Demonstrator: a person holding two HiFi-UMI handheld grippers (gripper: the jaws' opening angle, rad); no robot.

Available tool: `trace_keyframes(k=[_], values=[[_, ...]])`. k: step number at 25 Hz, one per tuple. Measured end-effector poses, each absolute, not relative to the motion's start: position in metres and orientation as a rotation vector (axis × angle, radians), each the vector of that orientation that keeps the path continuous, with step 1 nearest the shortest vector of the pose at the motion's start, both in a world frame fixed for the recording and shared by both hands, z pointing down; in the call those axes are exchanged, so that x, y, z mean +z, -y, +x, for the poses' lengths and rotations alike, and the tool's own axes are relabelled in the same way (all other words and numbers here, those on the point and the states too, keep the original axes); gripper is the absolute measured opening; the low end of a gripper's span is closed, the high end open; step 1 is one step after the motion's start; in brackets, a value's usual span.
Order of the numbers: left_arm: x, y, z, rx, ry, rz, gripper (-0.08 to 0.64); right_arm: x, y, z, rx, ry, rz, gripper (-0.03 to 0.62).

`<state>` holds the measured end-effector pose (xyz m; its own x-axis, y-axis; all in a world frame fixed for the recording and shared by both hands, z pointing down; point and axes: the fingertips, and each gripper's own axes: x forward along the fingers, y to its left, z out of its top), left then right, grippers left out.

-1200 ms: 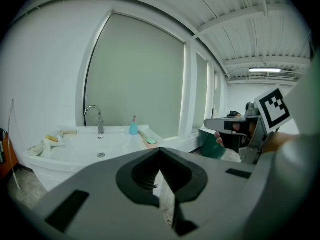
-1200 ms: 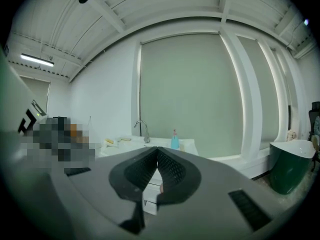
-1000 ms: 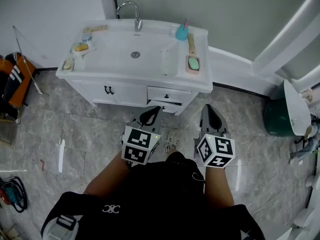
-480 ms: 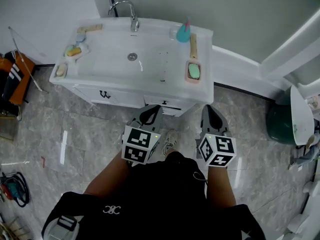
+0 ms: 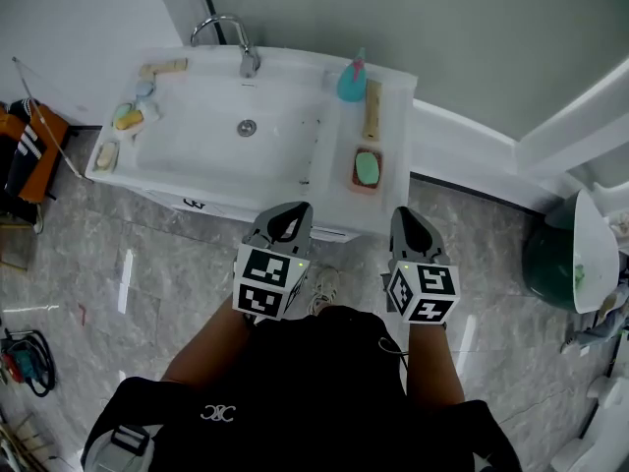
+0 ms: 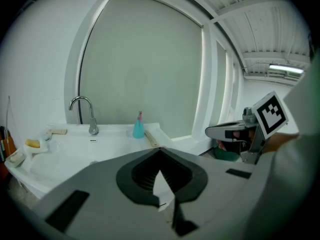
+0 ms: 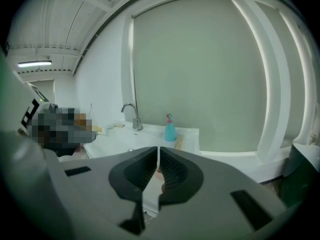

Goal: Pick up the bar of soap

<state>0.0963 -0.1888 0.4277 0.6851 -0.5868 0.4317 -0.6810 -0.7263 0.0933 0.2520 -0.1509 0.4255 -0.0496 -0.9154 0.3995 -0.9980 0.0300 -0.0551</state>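
I recorded the pick-up as not yet begun — the pale green oval bar of soap lay untouched in its shallow pinkish dish on the white ceramic washbasin, with the left gripper and right gripper short of it, jaws together, empty.

Light fills the room evenly and brightly, with soft, short shadows. From the head view the white washbasin is nearly blown out, and the glossy grey floor throws back thin white streaks of glare. Both gripper views are fisheye, with black corners and the walls bent into arcs. A ceiling strip light glows at the right edge of the left gripper view. The left hand-held gripper and the right hand-held gripper look soft and out of focus up close, and a greenish tint creeps in at the rims.
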Motion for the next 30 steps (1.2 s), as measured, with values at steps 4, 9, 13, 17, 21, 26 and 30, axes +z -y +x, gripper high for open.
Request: trace_keyframes(k=[4,9,13,17,21,26,30], values=[[0.43,0.203,0.114,0.572,1.048,2.627,0.0,0.436,0.172,0.267,0.5,2.082,1.895,0.013],[0.431,0.216,0.13,0.6,1.088,2.619,0.0,0.45,0.192,0.276,0.528,2.119,1.786,0.067],[0.425,0.22,0.137,0.601,1.126,2.603,0.0,0.46,0.203,0.277,0.551,2.144,1.684,0.116],[0.427,0.224,0.137,0.615,1.143,2.594,0.0,0.47,0.217,0.275,0.531,2.153,1.601,0.175],[0.423,0.231,0.13,0.59,1.172,2.585,0.0,0.481,0.231,0.271,0.504,2.145,1.527,0.218],[0.422,0.242,0.125,0.604,1.166,2.595,0.0,0.498,0.248,0.267,0.529,2.116,1.446,0.244],[0.415,0.259,0.115,0.599,1.166,2.622,0.0,0.52,0.263,0.265,0.516,2.051,1.348,0.28]])
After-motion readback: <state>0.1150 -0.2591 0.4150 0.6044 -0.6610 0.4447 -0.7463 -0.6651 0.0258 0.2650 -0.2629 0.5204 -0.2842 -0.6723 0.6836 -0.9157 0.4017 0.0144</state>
